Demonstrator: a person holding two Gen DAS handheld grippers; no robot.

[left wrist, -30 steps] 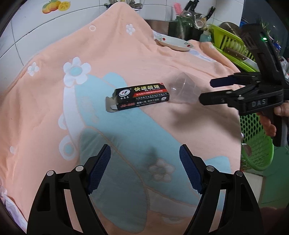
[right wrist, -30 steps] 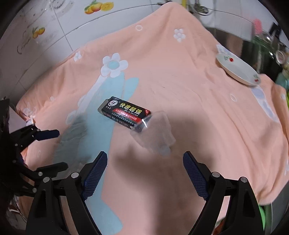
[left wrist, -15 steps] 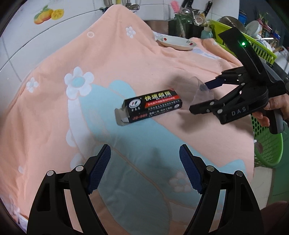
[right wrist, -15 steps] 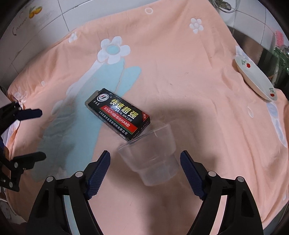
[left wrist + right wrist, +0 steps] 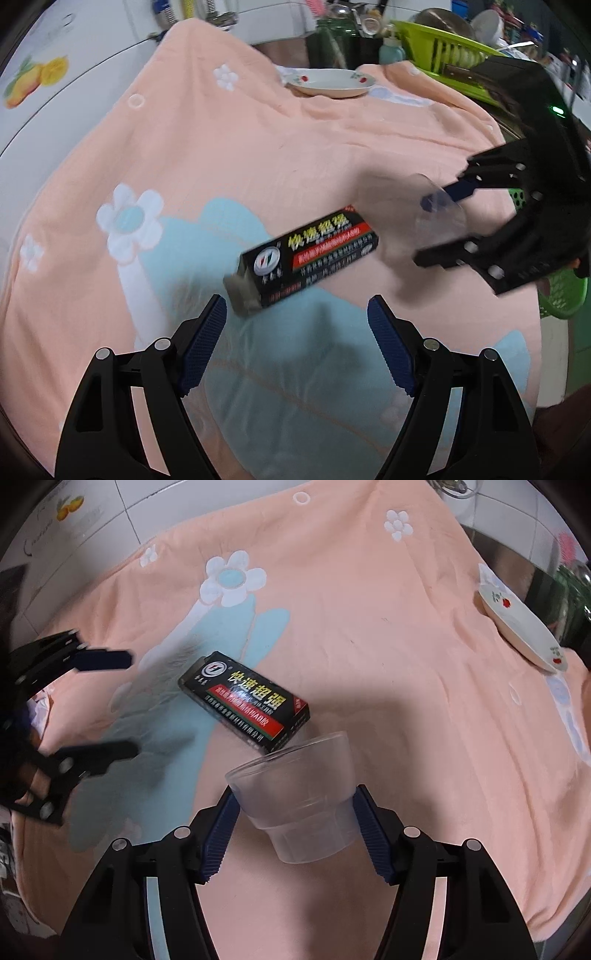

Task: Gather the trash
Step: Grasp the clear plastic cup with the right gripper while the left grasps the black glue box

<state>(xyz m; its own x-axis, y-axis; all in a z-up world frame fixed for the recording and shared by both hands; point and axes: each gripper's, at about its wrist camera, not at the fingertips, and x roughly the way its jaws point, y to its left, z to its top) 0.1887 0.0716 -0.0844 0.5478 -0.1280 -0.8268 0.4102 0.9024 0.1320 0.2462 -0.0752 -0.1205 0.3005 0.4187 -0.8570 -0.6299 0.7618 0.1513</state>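
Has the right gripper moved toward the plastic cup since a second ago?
Yes. The right gripper has advanced over the orange blanket onto the plastic cup, fingers just closing against its sides.

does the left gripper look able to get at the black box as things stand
Probably yes: the left gripper is open, the black box lies just ahead on the cloth, and nothing sits between them.

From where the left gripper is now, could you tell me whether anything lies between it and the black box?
Nothing visible does. The left gripper is open just short of the black box, with only bare blanket between. The clear cup lies beyond the box's far end, between the right gripper's pads.
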